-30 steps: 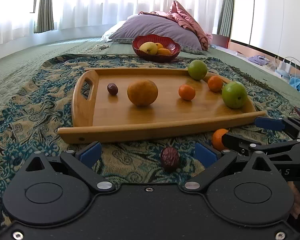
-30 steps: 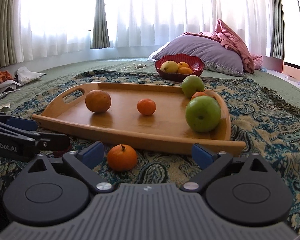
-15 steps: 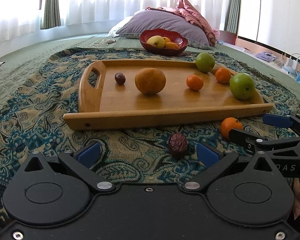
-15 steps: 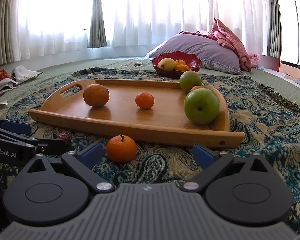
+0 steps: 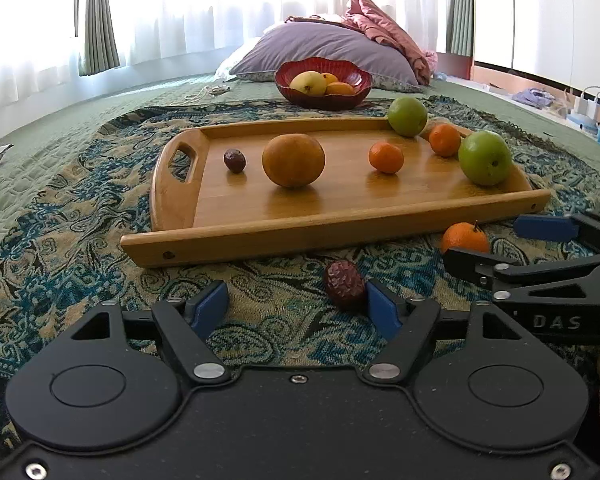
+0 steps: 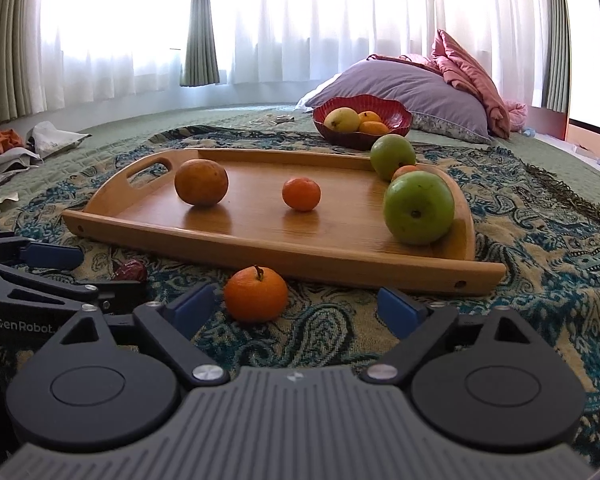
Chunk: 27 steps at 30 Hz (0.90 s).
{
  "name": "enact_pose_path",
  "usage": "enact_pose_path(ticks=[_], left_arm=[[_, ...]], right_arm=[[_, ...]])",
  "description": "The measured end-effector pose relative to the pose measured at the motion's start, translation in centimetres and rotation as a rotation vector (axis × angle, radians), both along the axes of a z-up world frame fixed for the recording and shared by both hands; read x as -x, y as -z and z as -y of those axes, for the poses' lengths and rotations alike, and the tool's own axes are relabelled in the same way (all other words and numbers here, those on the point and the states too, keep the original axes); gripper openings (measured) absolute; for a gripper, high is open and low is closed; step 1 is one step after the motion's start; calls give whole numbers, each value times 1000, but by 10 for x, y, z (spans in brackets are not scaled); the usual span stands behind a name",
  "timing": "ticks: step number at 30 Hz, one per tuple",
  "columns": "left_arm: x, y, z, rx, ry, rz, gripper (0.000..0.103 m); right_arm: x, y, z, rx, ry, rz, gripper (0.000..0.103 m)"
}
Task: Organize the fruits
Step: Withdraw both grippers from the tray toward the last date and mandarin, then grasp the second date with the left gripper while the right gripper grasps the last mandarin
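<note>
A wooden tray point(image 5: 260, 232) lies on a patterned cloth and holds a big orange point(image 5: 293, 160), a small mandarin point(image 5: 385, 157), another mandarin point(image 5: 444, 140), two green apples point(image 5: 485, 157) and a dark date point(image 5: 235, 160). A wrinkled red date point(image 5: 345, 284) lies on the cloth just inside my open left gripper point(image 5: 296, 306), next to its right finger. A loose mandarin point(image 6: 255, 294) lies on the cloth between the fingers of my open right gripper point(image 6: 296, 308), nearer the left one. The tray also shows in the right wrist view point(image 6: 284, 252).
A red bowl point(image 5: 324, 94) with yellow fruit stands behind the tray, in front of a purple pillow point(image 5: 324, 50). Crumpled clothes and paper point(image 6: 16, 148) lie at the far left. Cables and chargers point(image 5: 584, 108) lie at the far right.
Both grippers have risen and tilted, so the tray looks farther. The red date has shifted towards my left gripper's right finger. The loose mandarin now sits between my right gripper's fingers.
</note>
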<state>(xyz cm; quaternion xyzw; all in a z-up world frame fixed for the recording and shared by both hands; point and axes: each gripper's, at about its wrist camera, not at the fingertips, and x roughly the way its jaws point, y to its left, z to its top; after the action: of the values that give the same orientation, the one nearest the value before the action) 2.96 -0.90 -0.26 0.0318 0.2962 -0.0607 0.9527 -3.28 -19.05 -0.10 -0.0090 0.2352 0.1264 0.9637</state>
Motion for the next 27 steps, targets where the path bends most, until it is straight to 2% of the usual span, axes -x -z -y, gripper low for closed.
enact_pose_path(ticks=[4,12,15,23,27], left_arm=[[-2,0,-2,33,11,-8,66],[-2,0,5,42,42,-5,44],[-1,1,8,38,47,1,42],[-1,1,10,54,58,-1,29],[-1,2,11,62,49,0,28]], right_arm=[[-2,2,-2,-7,7,-16,87],[-2,3,-11,4,-13,-15,68],[-2,4,-14,-4,-11,-13,61],[0,4,-19,-11,-33,-16,51],[1,5,-21,-14,-31,-16,48]])
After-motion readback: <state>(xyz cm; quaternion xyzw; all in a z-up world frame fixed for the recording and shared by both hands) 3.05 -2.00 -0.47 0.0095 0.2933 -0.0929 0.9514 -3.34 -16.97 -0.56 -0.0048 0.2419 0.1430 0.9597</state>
